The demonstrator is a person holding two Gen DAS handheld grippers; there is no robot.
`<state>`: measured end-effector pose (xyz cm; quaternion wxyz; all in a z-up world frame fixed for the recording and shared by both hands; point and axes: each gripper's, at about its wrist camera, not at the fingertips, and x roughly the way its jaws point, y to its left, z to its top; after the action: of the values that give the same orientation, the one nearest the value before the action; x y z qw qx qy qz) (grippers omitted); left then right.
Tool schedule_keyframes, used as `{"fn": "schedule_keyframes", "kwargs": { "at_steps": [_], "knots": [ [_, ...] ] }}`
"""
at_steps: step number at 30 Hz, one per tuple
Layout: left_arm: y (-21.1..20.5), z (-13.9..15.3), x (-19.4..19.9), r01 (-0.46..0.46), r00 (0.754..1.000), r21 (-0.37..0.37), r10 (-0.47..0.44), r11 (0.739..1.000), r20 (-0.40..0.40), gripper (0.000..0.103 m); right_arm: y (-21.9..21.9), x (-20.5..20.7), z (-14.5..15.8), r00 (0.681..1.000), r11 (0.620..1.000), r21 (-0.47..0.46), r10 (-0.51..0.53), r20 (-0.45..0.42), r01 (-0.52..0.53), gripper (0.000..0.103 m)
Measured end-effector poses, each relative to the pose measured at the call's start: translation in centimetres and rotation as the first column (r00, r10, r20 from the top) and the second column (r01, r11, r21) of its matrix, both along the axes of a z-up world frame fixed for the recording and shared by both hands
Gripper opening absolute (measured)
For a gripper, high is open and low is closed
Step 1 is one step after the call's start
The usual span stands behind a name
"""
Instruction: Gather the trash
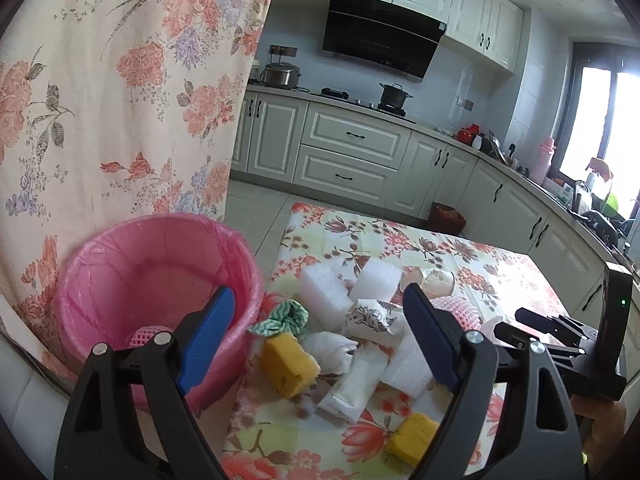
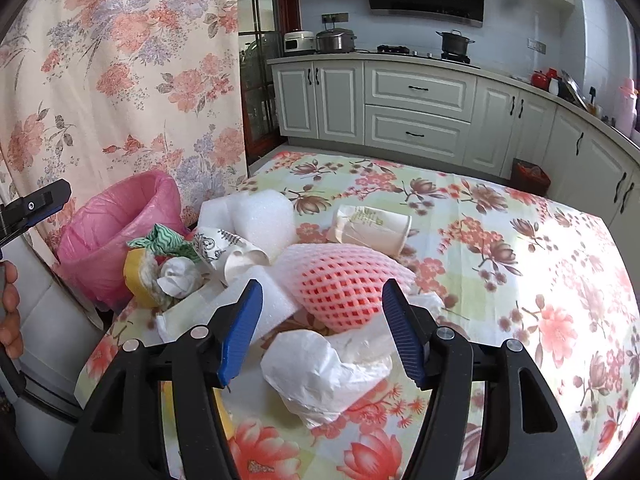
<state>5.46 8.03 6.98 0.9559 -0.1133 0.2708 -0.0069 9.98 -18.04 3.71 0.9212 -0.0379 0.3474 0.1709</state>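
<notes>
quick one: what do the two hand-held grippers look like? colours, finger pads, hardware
Both match. The left hand-held gripper and right hand-held gripper have matte black plastic frames with triangular cut-outs, silver round pivot pins, and two blue ribbed finger pads. In the left view, the right unit's black housing shows a small green LED. No cables or sleeves visible.

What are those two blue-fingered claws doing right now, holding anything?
Left gripper: open, empty, above the pile of trash.
Right gripper: open, empty, facing the pink foam fruit net.

Pink net (image 1: 141, 336) in the bin (image 1: 160, 248) mostly behind the left gripper (perhaps foam).
</notes>
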Motion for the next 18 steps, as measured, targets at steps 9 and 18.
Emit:
{"fn": "schedule_keyframes", "kwargs": {
  "at_steps": [9,18],
  "knots": [
    [-3.5,-0.9,0.1,0.067,0.998,-0.002,-0.067,0.998,-0.017,0.083,-2.0,-3.5,-1.9,1.000,1.000,0.007,-0.011,-0.020,0.011,0.063],
    [-7.3,-2.4,0.1,0.141,0.989,-0.012,-0.142,0.990,-0.050,0.083,-4.0,-4.8,-3.9,0.998,0.999,0.012,-0.032,-0.060,0.033,0.063]
  ]
}}
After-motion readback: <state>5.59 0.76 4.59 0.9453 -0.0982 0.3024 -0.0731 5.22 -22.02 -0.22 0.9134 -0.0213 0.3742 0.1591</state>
